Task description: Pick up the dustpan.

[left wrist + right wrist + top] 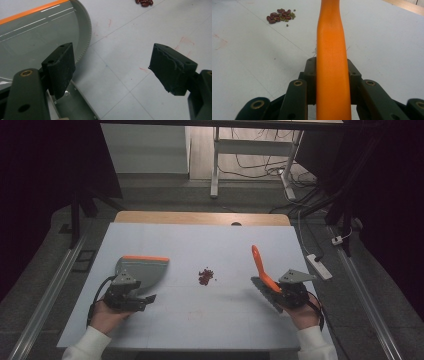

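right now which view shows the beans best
The right gripper view: the beans lie unblocked at upper left, so dark red ones and small green ones can be told apart. The high view shows them whole but as a tiny dark cluster mid-table. The left gripper view cuts them off at its top edge.

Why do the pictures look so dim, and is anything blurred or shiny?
High view: dark surroundings, only the white table lit. Left gripper view: light streaks glare on the grey dustpan. Right gripper view: the close orange brush handle looks soft, the beans sharper.
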A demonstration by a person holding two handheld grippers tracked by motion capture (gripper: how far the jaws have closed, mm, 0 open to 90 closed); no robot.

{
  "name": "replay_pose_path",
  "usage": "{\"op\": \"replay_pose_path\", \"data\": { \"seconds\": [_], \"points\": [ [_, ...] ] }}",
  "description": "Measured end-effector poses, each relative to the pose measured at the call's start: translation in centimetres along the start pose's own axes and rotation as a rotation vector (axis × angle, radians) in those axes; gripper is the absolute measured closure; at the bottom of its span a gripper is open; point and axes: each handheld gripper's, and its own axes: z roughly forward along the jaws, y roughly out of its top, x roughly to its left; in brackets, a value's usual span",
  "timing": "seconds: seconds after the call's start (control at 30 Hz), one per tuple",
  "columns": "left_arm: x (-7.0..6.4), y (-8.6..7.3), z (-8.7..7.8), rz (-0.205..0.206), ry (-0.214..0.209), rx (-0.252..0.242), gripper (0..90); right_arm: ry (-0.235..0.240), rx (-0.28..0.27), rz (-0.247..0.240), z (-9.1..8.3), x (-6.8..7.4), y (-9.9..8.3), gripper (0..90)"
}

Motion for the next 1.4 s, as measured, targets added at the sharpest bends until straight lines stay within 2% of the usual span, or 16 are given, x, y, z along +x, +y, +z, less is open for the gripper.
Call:
{"op": "replay_pose_path", "data": {
  "seconds": [0.4,0.53,0.6,0.63,0.67,0.87,0.97,1.03,1.07,1.27,1.4],
  "points": [
    [-0.6,0.0,-0.7,0.001,0.002,0.0,21.0,0.008,-0.013,-0.008,0.4,0.1,0.4,69.9],
    [-1.1,0.8,-1.2,-0.007,-0.002,-0.012,19.9,0.005,-0.007,-0.003,0.3,0.3,0.3,69.9],
    [-1.1,1.3,-1.2,-0.015,-0.002,-0.003,19.9,0.003,-0.009,-0.005,0.3,0.2,0.3,69.9],
    [-1.0,1.6,-1.2,-0.014,0.007,0.009,19.9,0.005,-0.017,0.014,0.1,0.1,0.2,69.9],
    [-1.1,1.9,-1.2,-0.012,0.018,0.017,19.9,0.005,-0.017,0.014,0.1,0.1,0.2,69.9],
    [-1.3,2.9,-1.7,-0.024,0.022,0.02,19.1,-0.003,-0.028,-0.007,-0.3,0.1,0.2,69.9],
    [-1.2,2.6,-1.6,-0.044,-0.002,-0.018,19.7,-0.002,-0.032,-0.003,-0.3,0.0,0.3,69.9],
    [-1.3,2.6,-1.3,-0.037,-0.028,0.013,18.5,-0.003,-0.026,-0.003,-0.1,0.0,0.4,69.9],
    [-1.4,2.6,-1.3,-0.026,-0.017,0.019,18.5,-0.003,-0.026,-0.003,-0.1,0.0,0.4,69.9],
    [-1.8,3.1,-1.7,-0.019,0.001,0.022,20.3,-0.004,-0.013,-0.011,0.1,0.1,0.4,69.9],
    [-1.8,3.1,-2.0,-0.027,0.038,0.039,20.3,-0.006,-0.016,-0.014,0.1,0.3,0.4,69.9]
  ]
}}
